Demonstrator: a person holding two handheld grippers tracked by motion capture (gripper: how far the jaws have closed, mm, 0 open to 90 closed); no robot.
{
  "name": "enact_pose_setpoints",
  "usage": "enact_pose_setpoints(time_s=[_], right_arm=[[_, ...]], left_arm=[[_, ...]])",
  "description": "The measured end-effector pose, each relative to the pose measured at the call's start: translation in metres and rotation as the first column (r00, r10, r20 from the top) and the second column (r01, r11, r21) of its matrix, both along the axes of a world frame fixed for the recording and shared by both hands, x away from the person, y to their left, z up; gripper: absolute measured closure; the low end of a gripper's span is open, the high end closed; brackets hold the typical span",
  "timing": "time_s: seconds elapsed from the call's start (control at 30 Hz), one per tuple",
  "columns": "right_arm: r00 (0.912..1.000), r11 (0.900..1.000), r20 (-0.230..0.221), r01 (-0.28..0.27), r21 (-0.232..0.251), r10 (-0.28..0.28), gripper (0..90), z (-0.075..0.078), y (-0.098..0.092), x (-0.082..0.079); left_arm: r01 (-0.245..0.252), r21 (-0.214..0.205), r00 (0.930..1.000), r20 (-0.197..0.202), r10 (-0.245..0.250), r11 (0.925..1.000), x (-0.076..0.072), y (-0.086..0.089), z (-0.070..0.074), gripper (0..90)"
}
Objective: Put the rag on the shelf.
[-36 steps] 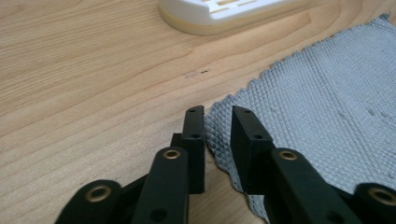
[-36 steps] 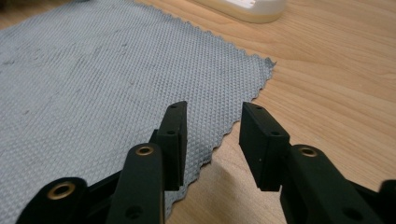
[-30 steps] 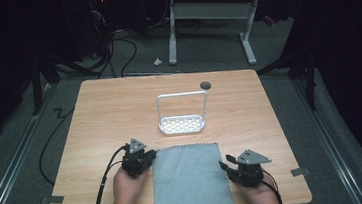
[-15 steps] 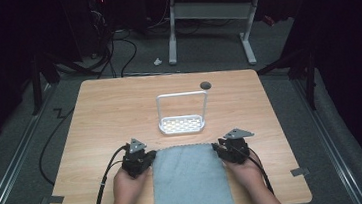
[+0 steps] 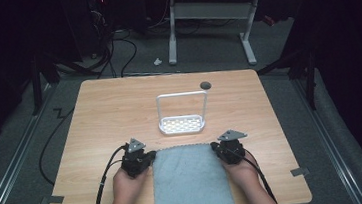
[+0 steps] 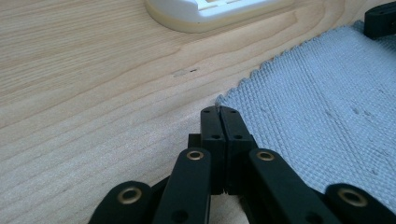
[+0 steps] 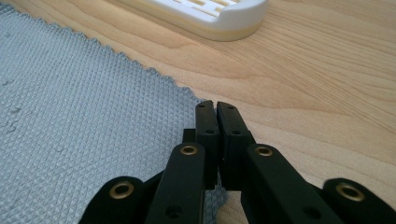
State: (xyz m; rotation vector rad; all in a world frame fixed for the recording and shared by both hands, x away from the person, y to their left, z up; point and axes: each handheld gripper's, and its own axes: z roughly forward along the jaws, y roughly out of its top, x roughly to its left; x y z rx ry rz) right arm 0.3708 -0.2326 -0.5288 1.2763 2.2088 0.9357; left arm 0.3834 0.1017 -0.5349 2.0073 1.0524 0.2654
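Left tongs point(image 5: 147, 159) & right tongs point(image 5: 217, 149) both pressed together, pinching the grey cloth's point(image 5: 190, 181) far corners. White rack point(image 5: 182, 124) just beyond on worktop point(image 5: 110, 114).

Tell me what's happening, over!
Left gripper shut at the cloth's far left corner, right gripper shut at its far right corner. Cloth flat on the table. White rack just beyond, apart from it.

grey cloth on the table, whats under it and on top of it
The grey woven cloth lies flat on the light wooden table, nothing on top. The left gripper and right gripper sit shut at its far corners. Whatever lies beneath is covered.
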Motion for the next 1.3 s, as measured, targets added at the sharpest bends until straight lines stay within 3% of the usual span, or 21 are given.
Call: enact_pose_setpoints(time_s=[0.17,0.2,0.3,0.37,0.4,0.43,0.53,0.67,0.8,0.97,1.03,1.17,1.2,1.3], right_arm=[[0.9989,0.9997,0.047,0.006,0.023,-0.007,89.2,0.002,-0.003,-0.007],[0.9974,0.9994,0.072,0.001,0.034,-0.003,89.2,0.004,-0.004,-0.013],[0.9954,0.9992,0.095,0.003,0.04,-0.007,89.2,0.006,-0.006,-0.018],[0.994,0.9981,0.109,0.006,0.061,-0.013,89.2,0.008,-0.008,-0.022],[0.9932,0.9971,0.116,0.005,0.076,-0.014,89.2,0.011,-0.01,-0.024],[0.9933,0.9963,0.114,0.007,0.085,-0.017,89.2,0.012,-0.011,-0.025],[0.994,0.9956,0.108,0.006,0.094,-0.016,89.2,0.014,-0.012,-0.027],[0.9905,0.9947,0.137,-0.007,0.103,-0.008,89.1,0.019,-0.013,-0.034],[0.9826,0.9926,0.186,-0.031,0.118,0.009,89.2,0.032,-0.012,-0.043],[0.9685,0.9899,0.248,-0.056,0.13,0.022,89.2,0.046,-0.011,-0.051],[0.9609,0.9882,0.276,-0.065,0.139,0.024,89.2,0.051,-0.01,-0.054],[0.9511,0.9879,0.308,-0.067,0.14,0.021,89.2,0.057,-0.009,-0.057],[0.9474,0.9865,0.32,-0.067,0.15,0.015,89.2,0.06,-0.008,-0.059],[0.9403,0.9847,0.34,-0.07,0.159,0.012,89.2,0.064,-0.007,-0.061]], left_arm=[[0.022,-0.022,0.9987,0.047,-0.021,0.9995,-0.004,0.002,0.002,89.4],[0.033,-0.017,0.9965,0.078,-0.032,0.9993,-0.006,0.002,0.004,89.4],[0.046,-0.011,0.9962,0.075,-0.045,0.9989,-0.004,0.0,0.008,89.4],[0.058,-0.045,0.9944,0.091,-0.054,0.9973,-0.007,0.0,0.014,89.4],[0.06,-0.048,0.99,0.13,-0.053,0.997,-0.014,0.001,0.019,89.6],[0.062,-0.054,0.9883,0.143,-0.053,0.9966,-0.016,0.002,0.019,89.6],[0.059,-0.069,0.9873,0.151,-0.048,0.9959,-0.019,0.005,0.02,89.6],[0.048,-0.115,0.9877,0.153,-0.03,0.9922,-0.023,0.011,0.024,89.5],[0.049,-0.151,0.9814,0.191,-0.019,0.9873,-0.029,0.012,0.033,89.4],[0.052,-0.161,0.972,0.235,-0.013,0.9856,-0.035,0.012,0.044,89.4],[0.055,-0.184,0.9644,0.264,-0.005,0.9814,-0.04,0.013,0.053,89.4],[0.062,-0.206,0.9592,0.283,-0.002,0.9766,-0.044,0.014,0.061,89.4],[0.062,-0.216,0.9539,0.3,0.006,0.9744,-0.046,0.014,0.066,89.4],[0.066,-0.224,0.9488,0.316,0.008,0.9723,-0.049,0.015,0.07,89.4]])
